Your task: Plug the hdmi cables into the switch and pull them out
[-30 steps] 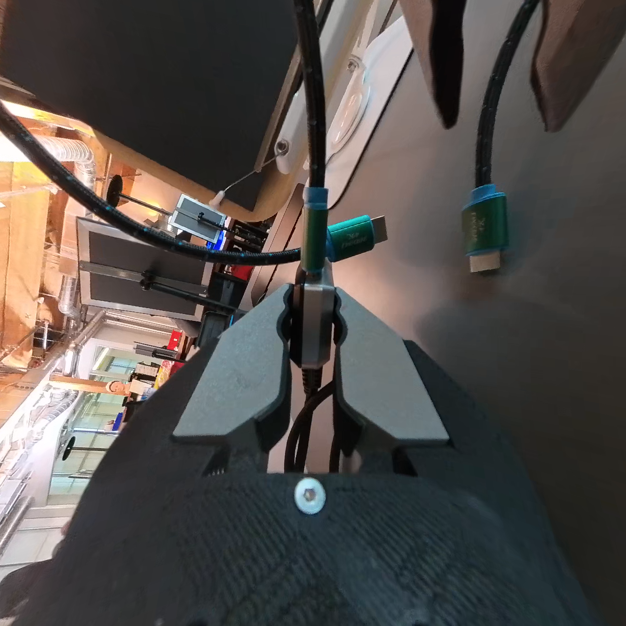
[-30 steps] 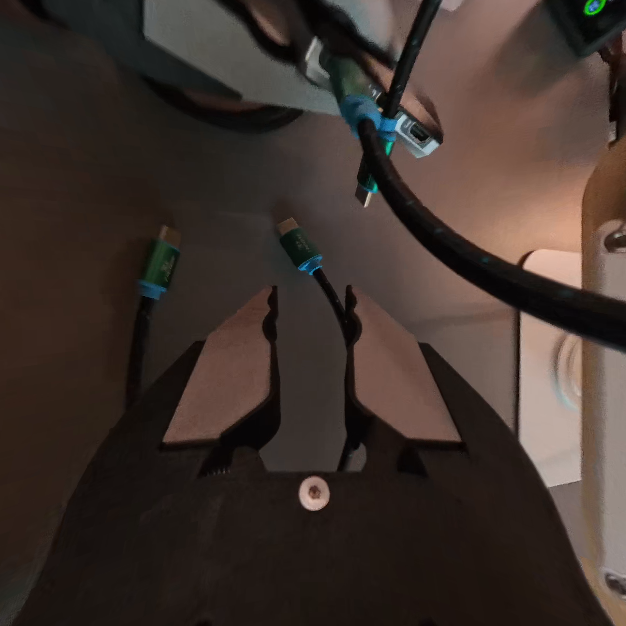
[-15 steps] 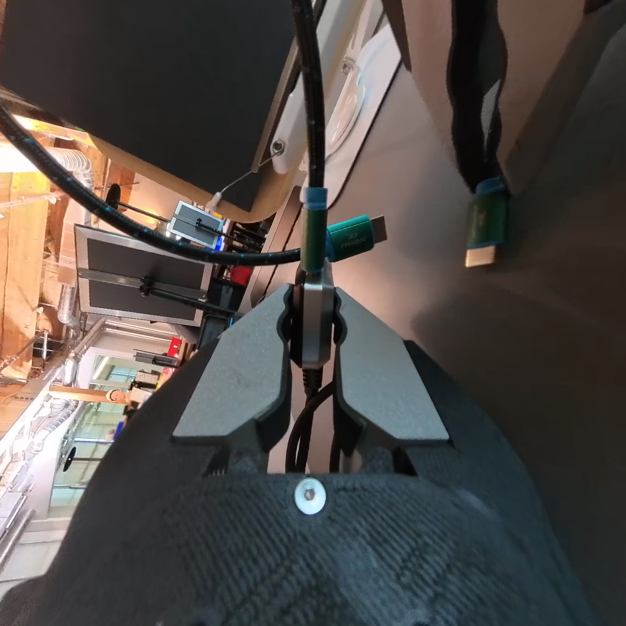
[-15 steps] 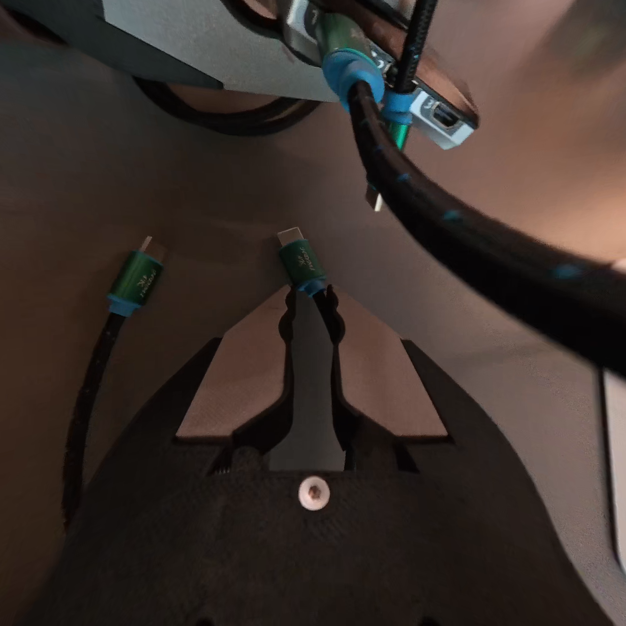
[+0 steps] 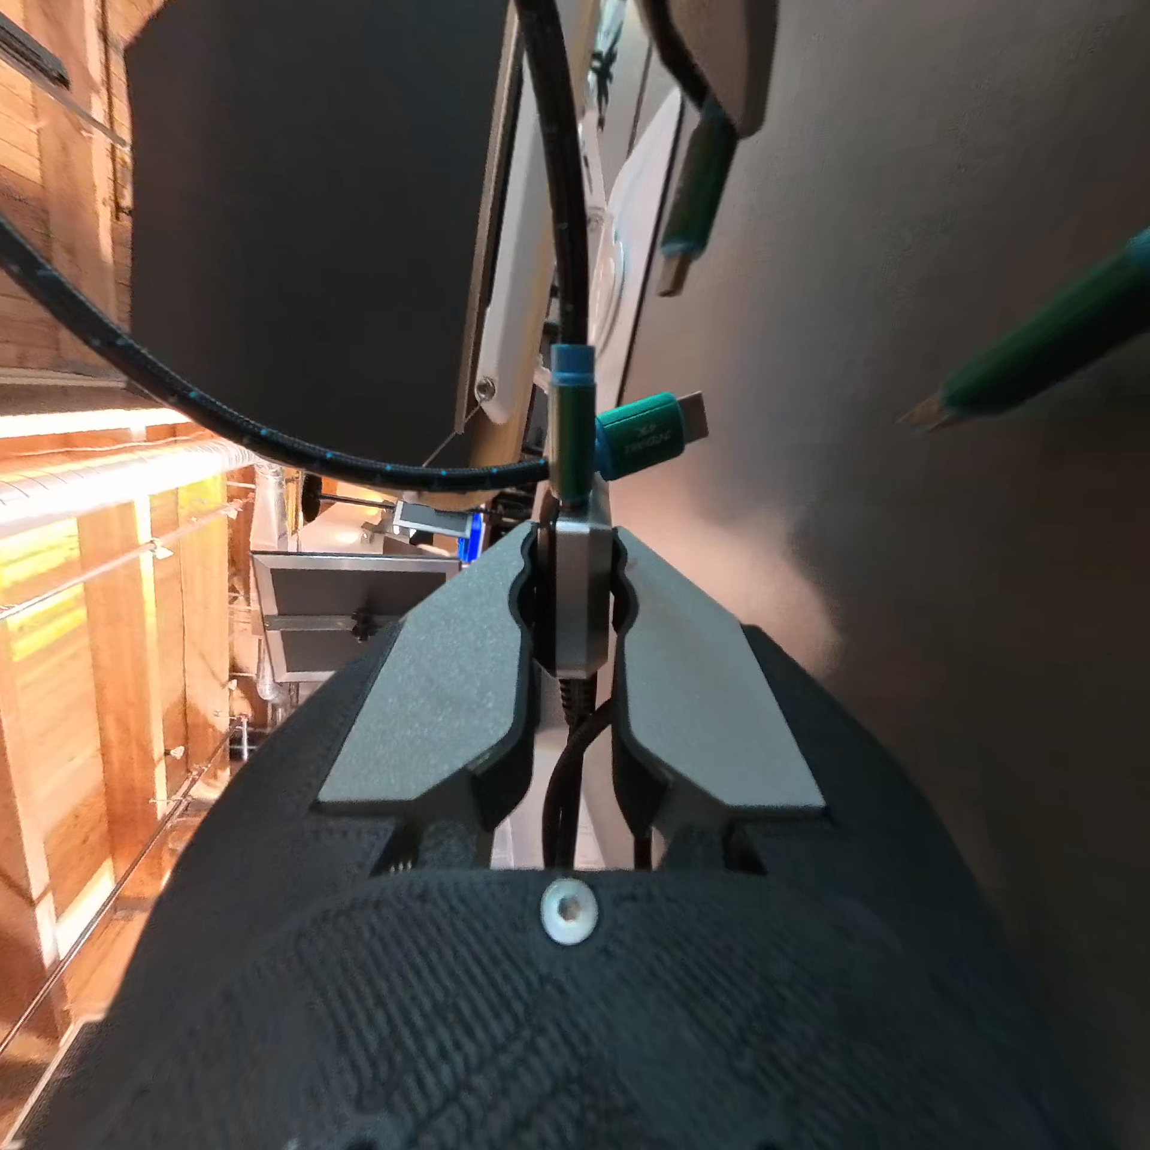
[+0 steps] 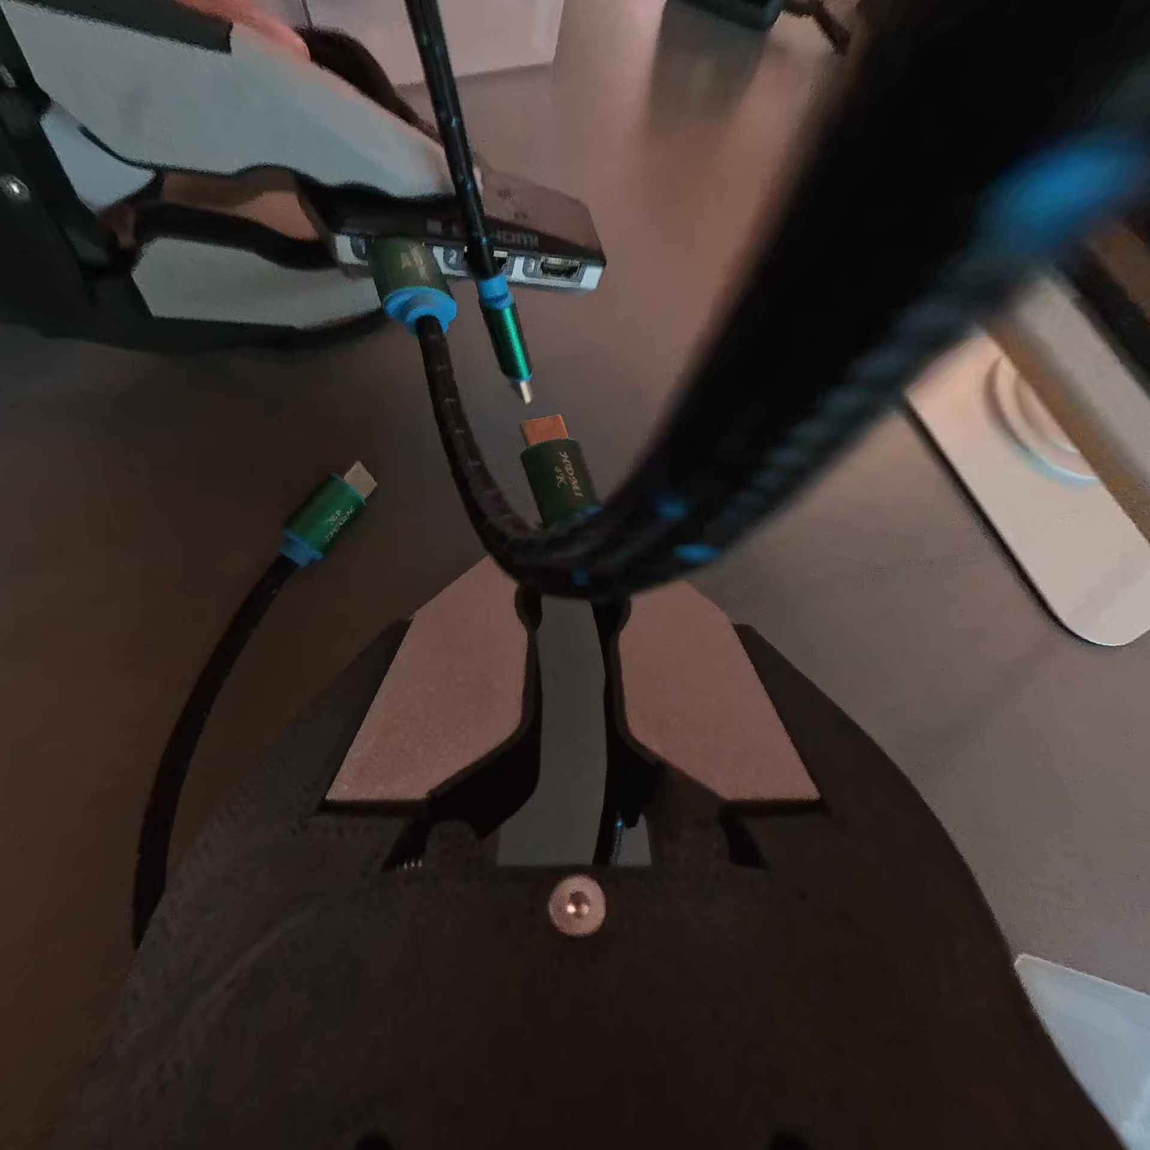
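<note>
My left gripper (image 5: 574,560) is shut on the grey HDMI switch (image 5: 575,597) and holds it edge-on above the dark table. One green HDMI plug (image 5: 572,429) sits in a port of the switch. A second green plug (image 5: 647,435) hangs loose behind it. In the right wrist view the switch (image 6: 560,271) shows its row of ports, with the plugged-in plug (image 6: 404,267) and the hanging plug (image 6: 507,336). My right gripper (image 6: 569,597) is shut on a third green plug (image 6: 557,479) at its cable end, pointing at the switch. A thick cable hides its fingertips. It also shows in the left wrist view (image 5: 709,93), gripping that plug (image 5: 694,186).
A fourth green plug (image 6: 327,519) lies on the dark table (image 6: 155,404) to the left. A thick black braided cable (image 6: 809,404) sweeps across in front of my right gripper. A white monitor stand base (image 6: 1027,498) is at the right, and a dark monitor (image 5: 299,218) stands behind. Tip to tip, the grippers are about 11 cm apart.
My right gripper's jaws closed on the plug's cable end, lifted the plug off the table and carried it toward the switch. My left gripper kept its hold on the switch.
</note>
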`<state>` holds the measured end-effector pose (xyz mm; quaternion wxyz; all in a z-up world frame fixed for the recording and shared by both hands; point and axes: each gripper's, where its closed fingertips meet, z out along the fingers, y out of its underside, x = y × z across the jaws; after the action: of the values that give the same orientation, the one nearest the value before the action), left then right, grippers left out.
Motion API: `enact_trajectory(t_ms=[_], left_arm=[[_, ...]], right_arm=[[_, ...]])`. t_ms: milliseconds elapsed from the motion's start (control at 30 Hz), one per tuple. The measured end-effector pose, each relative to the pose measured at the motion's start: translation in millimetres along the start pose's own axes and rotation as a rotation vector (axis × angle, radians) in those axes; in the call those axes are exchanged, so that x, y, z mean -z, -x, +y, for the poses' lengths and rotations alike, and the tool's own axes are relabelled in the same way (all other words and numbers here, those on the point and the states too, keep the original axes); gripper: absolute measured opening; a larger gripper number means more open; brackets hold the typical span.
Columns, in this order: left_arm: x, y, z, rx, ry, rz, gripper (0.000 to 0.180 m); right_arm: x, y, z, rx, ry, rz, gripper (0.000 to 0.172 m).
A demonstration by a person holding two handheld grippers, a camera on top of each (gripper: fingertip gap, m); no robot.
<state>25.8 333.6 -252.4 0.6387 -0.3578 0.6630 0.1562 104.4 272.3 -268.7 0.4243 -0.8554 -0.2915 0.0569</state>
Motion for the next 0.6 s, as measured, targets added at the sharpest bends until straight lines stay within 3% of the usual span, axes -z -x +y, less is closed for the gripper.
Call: enact_trajectory(t_ms=[133,400,600], left_arm=[[5,1,-15,-0.016,-0.072,-0.018,0.018],[13,2,-31,-0.044,-0.167,-0.035,0.018],[15,4,-37,0.090,-0.231,0.005,0.019]], right_arm=[[13,3,-18,-0.010,-0.090,0.006,0.011],[19,12,-24,0.004,-0.101,-0.017,0.009],[9,3,-11,-0.148,-0.062,-0.062,0.011]])
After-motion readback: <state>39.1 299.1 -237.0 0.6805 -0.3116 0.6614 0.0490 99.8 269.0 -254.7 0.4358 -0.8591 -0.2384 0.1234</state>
